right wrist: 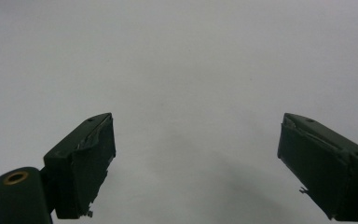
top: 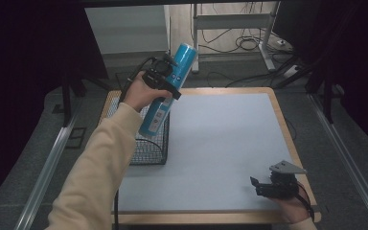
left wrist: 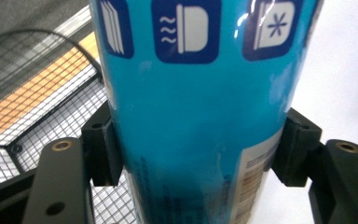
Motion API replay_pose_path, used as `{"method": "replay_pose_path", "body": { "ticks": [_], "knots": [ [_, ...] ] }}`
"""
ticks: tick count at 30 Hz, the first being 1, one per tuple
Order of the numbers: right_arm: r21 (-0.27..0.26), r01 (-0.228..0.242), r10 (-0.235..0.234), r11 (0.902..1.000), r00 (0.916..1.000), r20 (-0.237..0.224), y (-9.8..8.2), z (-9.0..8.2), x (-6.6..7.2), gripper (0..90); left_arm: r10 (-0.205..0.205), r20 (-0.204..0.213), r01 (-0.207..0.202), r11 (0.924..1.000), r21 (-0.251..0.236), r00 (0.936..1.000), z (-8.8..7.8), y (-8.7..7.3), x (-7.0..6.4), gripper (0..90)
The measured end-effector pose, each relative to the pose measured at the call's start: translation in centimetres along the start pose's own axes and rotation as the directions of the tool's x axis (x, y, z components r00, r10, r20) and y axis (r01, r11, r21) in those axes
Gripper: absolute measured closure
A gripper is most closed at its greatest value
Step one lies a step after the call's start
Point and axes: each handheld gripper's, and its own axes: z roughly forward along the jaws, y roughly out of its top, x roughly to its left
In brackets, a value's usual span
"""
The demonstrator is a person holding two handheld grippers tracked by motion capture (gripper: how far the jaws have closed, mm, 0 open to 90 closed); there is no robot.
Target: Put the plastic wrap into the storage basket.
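A blue tube (top: 169, 88) with dark-blue icon squares, tilted, held aloft above the wire basket (top: 149, 151).

1. Cream long sleeve (top: 96, 167) on the arm at the lower left of the high view.
2. Left gripper (top: 165, 79): black body, black cable looping off it; brass-ringed screw holes in the left gripper view.
3. Right gripper (top: 258, 186), lower right: black, topped by a grey three-cornered plate.
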Motion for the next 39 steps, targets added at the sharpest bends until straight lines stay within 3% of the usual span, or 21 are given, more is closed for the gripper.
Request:
{"method": "replay_pose_path", "body": {
  "ticks": [10,17,29,39],
  "knots": [
    [0.001,0.012,-0.012,0.9999,0.9999,0.000,0.0,0.1,0.2,11.3,-0.032,-0.022,0.033,0.9994,0.013,0.9992,0.6,-1.1,1.5,32.0],
    [-0.037,0.023,-0.023,0.9990,0.9997,-0.010,0.2,-0.3,0.3,11.3,-0.041,-0.034,0.042,0.9987,0.028,0.9986,1.2,-1.5,2.1,32.0],
    [-0.033,0.027,-0.027,0.9991,0.9996,-0.005,0.1,-0.3,0.2,11.3,-0.053,-0.073,0.057,0.9967,0.058,0.9959,3.2,-2.4,3.6,32.0],
    [-0.029,0.028,-0.028,0.9992,0.9996,0.000,0.1,-0.2,0.1,11.3,-0.062,-0.079,0.070,0.9930,0.096,0.9949,5.3,-2.8,4.8,32.0]
  ]
}}
